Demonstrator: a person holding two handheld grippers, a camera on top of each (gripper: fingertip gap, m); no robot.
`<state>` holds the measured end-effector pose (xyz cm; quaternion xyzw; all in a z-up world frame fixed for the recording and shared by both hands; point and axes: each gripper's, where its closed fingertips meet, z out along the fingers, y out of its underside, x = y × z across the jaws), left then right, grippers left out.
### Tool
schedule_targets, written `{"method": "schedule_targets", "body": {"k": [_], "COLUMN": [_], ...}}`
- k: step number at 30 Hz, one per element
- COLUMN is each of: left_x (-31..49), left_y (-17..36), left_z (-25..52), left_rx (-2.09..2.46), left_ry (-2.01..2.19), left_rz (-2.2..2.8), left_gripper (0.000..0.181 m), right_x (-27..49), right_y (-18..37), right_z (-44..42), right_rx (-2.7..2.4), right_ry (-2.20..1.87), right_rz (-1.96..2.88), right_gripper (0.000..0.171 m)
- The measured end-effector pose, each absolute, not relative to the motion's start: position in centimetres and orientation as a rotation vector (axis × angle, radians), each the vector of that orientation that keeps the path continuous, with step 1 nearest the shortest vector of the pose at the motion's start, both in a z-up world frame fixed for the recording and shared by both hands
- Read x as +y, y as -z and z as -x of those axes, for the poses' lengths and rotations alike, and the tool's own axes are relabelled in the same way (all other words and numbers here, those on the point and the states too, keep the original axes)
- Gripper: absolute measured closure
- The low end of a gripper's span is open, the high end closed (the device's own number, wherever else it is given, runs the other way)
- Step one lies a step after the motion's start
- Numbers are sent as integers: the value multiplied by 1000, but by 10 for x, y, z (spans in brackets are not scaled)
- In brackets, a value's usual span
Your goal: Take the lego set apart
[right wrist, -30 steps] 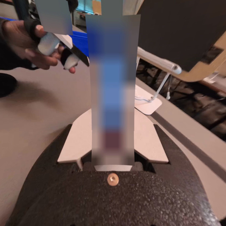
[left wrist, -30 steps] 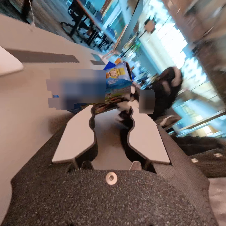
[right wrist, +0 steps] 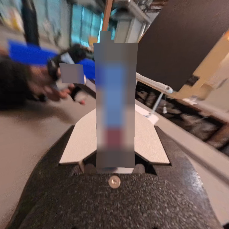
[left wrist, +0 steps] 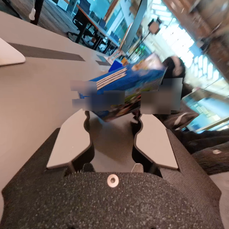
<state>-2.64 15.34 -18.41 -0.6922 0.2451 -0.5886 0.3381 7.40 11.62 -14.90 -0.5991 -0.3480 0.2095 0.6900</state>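
Above the grey table (left wrist: 31, 111), holds the blue lego box (left wrist: 130, 79) tilted and clear of the tabletop, pinched in the right gripper (right wrist: 115, 111), probably to present its near end to the left gripper (left wrist: 113, 115), spread wide just short of it.

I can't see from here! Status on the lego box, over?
Left gripper open, empty. Right gripper shut on lego box, tilted. Path between clear.

Both wrist views low over table (left wrist: 37, 86), facing (sharing box (left wrist: 130, 79))
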Motion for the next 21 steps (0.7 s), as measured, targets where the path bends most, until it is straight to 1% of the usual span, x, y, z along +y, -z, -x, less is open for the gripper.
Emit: {"method": "schedule_targets", "body": {"k": [1, 3, 5, 7, 9, 11, 14, 15, 18, 21], "left_x": [155, 147, 132, 121, 123, 129, 141, 147, 165, 172], "left_y": [192, 198, 198, 187, 176, 170, 162, 163, 185, 203], "left_z": [22, 2, -24, -44, -51, -57, -64, -66, -67, -71], "left_rx": [713, 834, 967, 1040, 1099, 1157, 1282, 1339, 1536, 1605], "left_ry": [1485, 1552, 1619, 1648, 1645, 1591, 1468, 1397, 1100, 1008], "left_rz": [1803, 1755, 1680, 1570, 1501, 1497, 1487, 1500, 1555, 1580], "left_gripper": [102, 90, 88, 111, 122, 125, 127, 128, 129, 131], "right_x": [117, 116, 110, 107, 107, 111, 122, 126, 136, 140], "right_y": [144, 133, 125, 123, 116, 118, 120, 118, 99, 87], "right_z": [-82, -94, -99, -101, -111, -118, -133, -142, -165, -164], "right_rx": [-698, -566, -506, -501, -479, -523, -650, -697, -884, -1143], "right_ry": [-638, -939, -1137, -1191, -1208, -1161, -933, -834, -519, -323], "right_rz": [1338, 1280, 1207, 1179, 1155, 1213, 1333, 1371, 1494, 1646], "right_gripper": [135, 135, 135, 135, 135, 130, 119, 119, 99, 87]}}
